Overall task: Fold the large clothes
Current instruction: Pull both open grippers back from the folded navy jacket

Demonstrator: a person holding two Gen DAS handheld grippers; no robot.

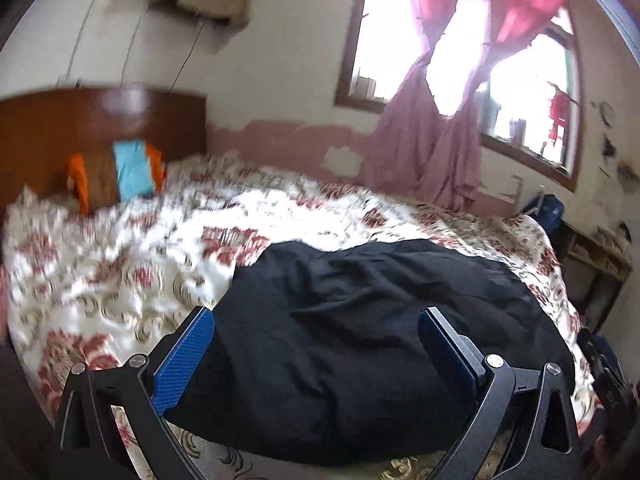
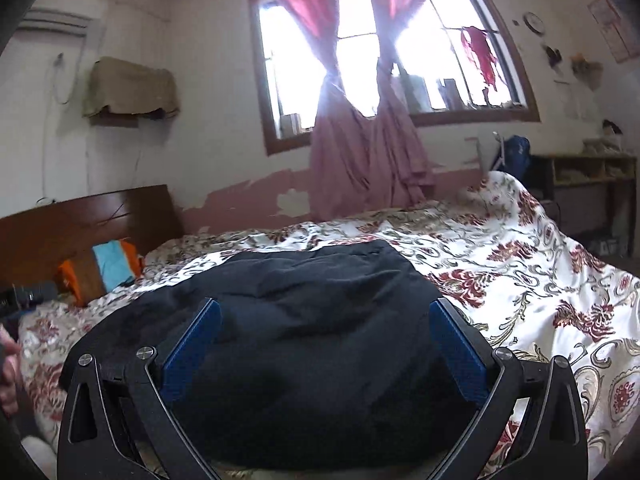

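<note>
I am holding my left gripper (image 1: pixel 316 344) and right gripper (image 2: pixel 326 340) wide open above the black garment (image 2: pixel 304 320), which is lying ahead on the bed (image 2: pixel 540 280).

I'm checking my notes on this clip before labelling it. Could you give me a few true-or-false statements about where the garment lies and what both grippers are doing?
1. The black garment lies on the floral bedspread. True.
2. The right gripper is shut on the garment. False: its jaws stand wide open, with nothing between them.
3. The left gripper is open. True.
4. The curtains are green. False: they are pink, tied at the middle.
5. An orange and blue pillow lies by the wooden headboard. True.
</note>
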